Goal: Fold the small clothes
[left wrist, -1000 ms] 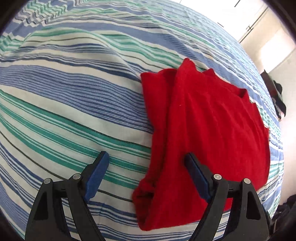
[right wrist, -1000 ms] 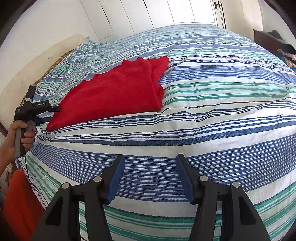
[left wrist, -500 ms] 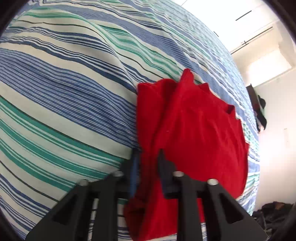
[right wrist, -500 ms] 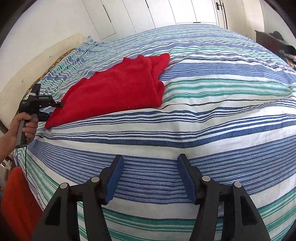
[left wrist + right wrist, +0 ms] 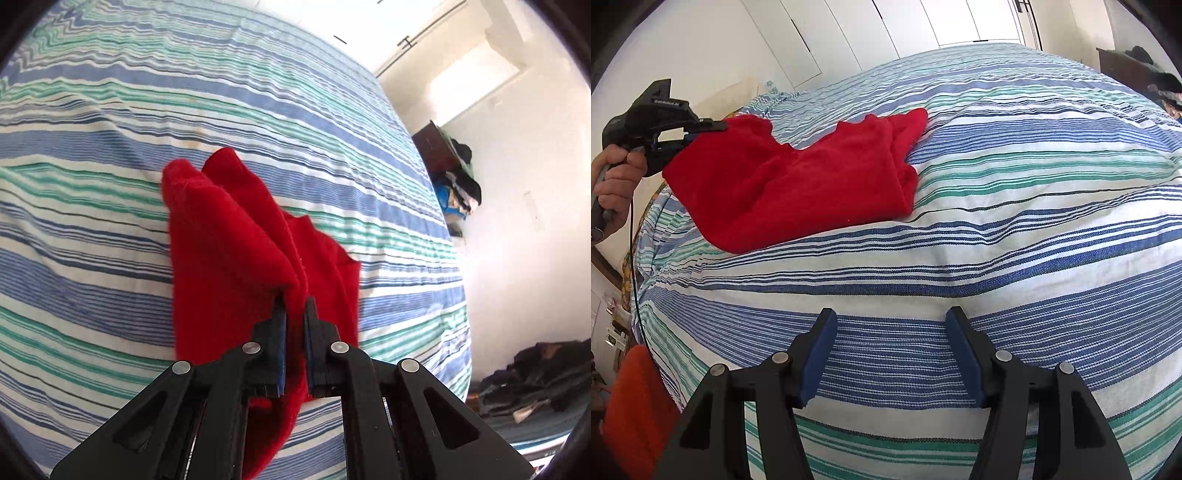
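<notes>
Two downward-tilted wrist views from different sides, sharing red garment point(image 5: 229, 258) on striped bed point(image 5: 1015, 229)

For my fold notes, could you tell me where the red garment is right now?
The red garment lies on the striped bedspread, upper left in the right wrist view, its near corner pinched and lifted by the left gripper.

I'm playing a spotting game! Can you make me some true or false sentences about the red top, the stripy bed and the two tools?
1. The left tool is pinching the red top. True.
2. The right tool holds the red top too. False: it is open, with nothing between its pads, over the striped bedcover.
3. The bedcover is plain white. False: it has blue, green and white stripes.
4. One edge of the red top is lifted off the bed. True.
5. The red top hangs fully in the air. False: most of it lies on the bed.
</notes>
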Available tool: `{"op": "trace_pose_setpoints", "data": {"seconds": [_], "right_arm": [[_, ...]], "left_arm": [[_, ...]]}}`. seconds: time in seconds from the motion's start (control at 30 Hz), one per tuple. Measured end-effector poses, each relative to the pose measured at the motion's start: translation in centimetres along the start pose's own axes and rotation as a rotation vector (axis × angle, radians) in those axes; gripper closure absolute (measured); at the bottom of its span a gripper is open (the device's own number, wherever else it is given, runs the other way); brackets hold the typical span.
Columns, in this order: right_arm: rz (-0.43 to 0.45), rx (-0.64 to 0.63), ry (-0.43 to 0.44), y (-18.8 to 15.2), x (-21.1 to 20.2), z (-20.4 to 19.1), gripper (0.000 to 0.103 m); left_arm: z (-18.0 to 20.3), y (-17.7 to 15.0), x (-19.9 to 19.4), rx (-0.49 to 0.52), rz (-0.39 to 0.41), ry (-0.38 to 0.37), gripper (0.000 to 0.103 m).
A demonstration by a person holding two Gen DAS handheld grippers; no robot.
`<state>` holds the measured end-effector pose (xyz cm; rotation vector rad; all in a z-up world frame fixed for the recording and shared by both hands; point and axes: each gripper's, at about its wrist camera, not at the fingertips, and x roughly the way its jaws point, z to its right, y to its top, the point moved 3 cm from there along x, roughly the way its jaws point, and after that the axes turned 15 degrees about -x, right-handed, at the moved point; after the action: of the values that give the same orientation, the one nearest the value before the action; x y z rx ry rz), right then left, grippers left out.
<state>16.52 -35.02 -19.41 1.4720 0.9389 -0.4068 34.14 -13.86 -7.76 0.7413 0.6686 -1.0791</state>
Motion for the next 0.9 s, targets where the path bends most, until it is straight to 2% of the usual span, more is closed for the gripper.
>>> {"op": "trace_pose_setpoints", "data": {"seconds": [0.13, 0.23, 0.33, 0.43, 0.5, 0.53, 0.57, 0.6, 0.67, 0.73, 0.8, 0.9], "right_arm": [[0.008, 0.024, 0.020, 0.0, 0.0, 0.2, 0.042], [0.009, 0.024, 0.025, 0.0, -0.1, 0.1, 0.042], [0.010, 0.024, 0.032, -0.1, -0.1, 0.2, 0.042], [0.008, 0.028, 0.040, 0.0, 0.1, 0.3, 0.042], [0.005, 0.029, 0.044, 0.0, 0.2, 0.3, 0.041], [0.004, 0.031, 0.048, 0.0, 0.1, 0.3, 0.041], [0.003, 0.037, 0.055, 0.1, 0.0, 0.4, 0.041], [0.003, 0.050, 0.066, 0.3, -0.1, 0.6, 0.041], [0.023, 0.099, 0.096, 0.9, -1.1, 1.2, 0.041], [0.088, 0.147, 0.157, 2.0, -2.5, 1.4, 0.041], [0.126, 0.186, 0.240, 3.7, -2.6, 1.5, 0.041], [0.118, 0.269, 0.323, 6.5, -0.5, 2.4, 0.041]], "left_arm": [[4.6, -2.0, 6.3, 0.050, -0.052, 0.029, 0.098], [6.0, -2.9, 10.5, 0.049, -0.065, 0.063, 0.098], [6.3, -4.1, 13.9, 0.083, -0.053, 0.131, 0.097], [6.3, -5.7, 16.4, 0.188, -0.077, 0.223, 0.087], [6.9, -6.0, 15.6, 0.207, -0.085, 0.199, 0.069], [7.3, -5.9, 14.3, 0.197, -0.094, 0.152, 0.048], [7.4, -5.6, 12.4, 0.187, -0.076, 0.102, 0.038], [7.4, -5.3, 10.2, 0.185, -0.035, 0.062, 0.035], [6.4, -4.7, 5.8, 0.193, 0.049, 0.019, 0.023], [4.0, -4.7, 2.0, 0.201, 0.133, 0.029, 0.022], [1.3, -5.3, -0.1, 0.228, 0.181, 0.090, 0.022], [-2.5, -6.7, -0.2, 0.268, 0.180, 0.177, 0.023]]}}
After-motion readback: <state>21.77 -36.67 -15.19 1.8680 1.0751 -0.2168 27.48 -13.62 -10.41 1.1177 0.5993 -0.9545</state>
